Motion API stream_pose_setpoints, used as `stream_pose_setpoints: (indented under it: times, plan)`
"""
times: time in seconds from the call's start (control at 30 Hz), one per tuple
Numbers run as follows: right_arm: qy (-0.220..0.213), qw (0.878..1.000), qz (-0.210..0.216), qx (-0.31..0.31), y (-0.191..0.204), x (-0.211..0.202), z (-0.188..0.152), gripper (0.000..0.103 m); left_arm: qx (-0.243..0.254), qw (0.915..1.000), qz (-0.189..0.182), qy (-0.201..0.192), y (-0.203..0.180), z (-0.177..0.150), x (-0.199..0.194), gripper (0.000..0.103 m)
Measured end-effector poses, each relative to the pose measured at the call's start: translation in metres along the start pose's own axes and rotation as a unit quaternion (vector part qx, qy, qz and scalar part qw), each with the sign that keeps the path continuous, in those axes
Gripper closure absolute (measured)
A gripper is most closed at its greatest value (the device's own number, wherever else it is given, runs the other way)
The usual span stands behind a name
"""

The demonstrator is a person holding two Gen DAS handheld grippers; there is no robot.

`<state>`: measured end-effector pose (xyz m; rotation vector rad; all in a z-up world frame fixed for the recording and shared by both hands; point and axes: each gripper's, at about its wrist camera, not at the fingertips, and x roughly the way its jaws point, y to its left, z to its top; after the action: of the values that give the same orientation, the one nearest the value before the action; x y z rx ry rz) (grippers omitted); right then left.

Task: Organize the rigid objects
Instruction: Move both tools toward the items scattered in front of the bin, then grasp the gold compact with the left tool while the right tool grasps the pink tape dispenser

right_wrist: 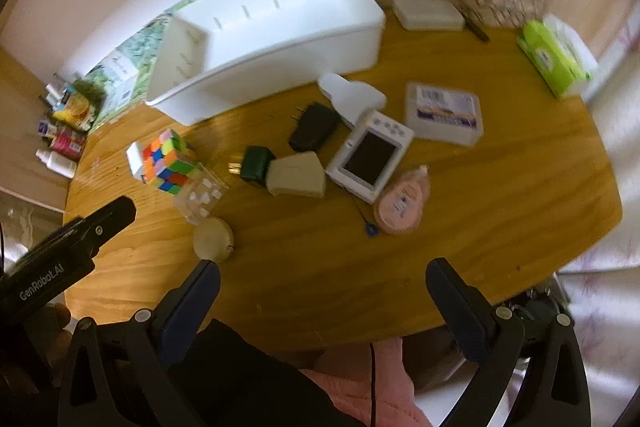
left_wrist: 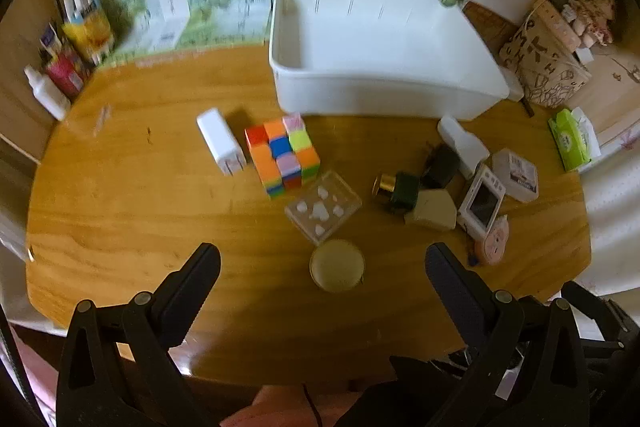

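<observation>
On the table (left_wrist: 120,187), white charger (left_wrist: 221,141) lying flat, prongs nearward

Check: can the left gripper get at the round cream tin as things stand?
Probably yes. The left gripper is open and the round cream tin sits right ahead between its fingers on bare table; only the clear plastic box lies beyond it.

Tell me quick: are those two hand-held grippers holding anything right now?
Left hand-held gripper: open, holding nothing.
Right hand-held gripper: open, holding nothing.
</observation>
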<state>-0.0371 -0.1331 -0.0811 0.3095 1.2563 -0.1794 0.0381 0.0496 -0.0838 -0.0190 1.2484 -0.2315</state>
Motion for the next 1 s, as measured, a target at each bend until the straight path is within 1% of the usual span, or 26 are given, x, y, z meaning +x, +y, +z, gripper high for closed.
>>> stream_pose_setpoints:
  times: [0.17,0.23,0.33,0.53,0.73,0.9,1.0]
  plan:
    - [0.023,0.999,-0.009,0.029,-0.014,0.008,-0.003,0.0,-0.013,0.9988,-0.006,0.046,-0.001,-0.004,0.017,0.001]
    - [0.038,0.998,-0.014,0.042,-0.021,0.014,-0.005,0.003,-0.021,0.9974,-0.006,0.068,0.0,-0.005,0.025,0.001]
    - [0.063,0.996,-0.014,0.063,-0.034,0.025,-0.005,0.004,-0.04,0.9945,-0.003,0.097,0.003,-0.008,0.037,0.001]
    - [0.101,0.99,-0.001,0.098,-0.059,0.045,0.001,0.004,-0.096,0.9847,-0.006,0.145,0.012,-0.013,0.056,0.001]
    - [0.138,0.984,0.015,0.115,-0.079,0.065,0.012,0.009,-0.137,0.9754,-0.003,0.173,0.011,-0.017,0.072,0.002]
    - [0.16,0.979,0.026,0.126,-0.097,0.082,0.028,0.009,-0.163,0.9699,0.008,0.181,0.009,-0.01,0.084,0.004]
    - [0.168,0.977,0.029,0.13,-0.1,0.093,0.037,0.013,-0.179,0.9661,0.016,0.185,0.009,-0.007,0.091,0.005]
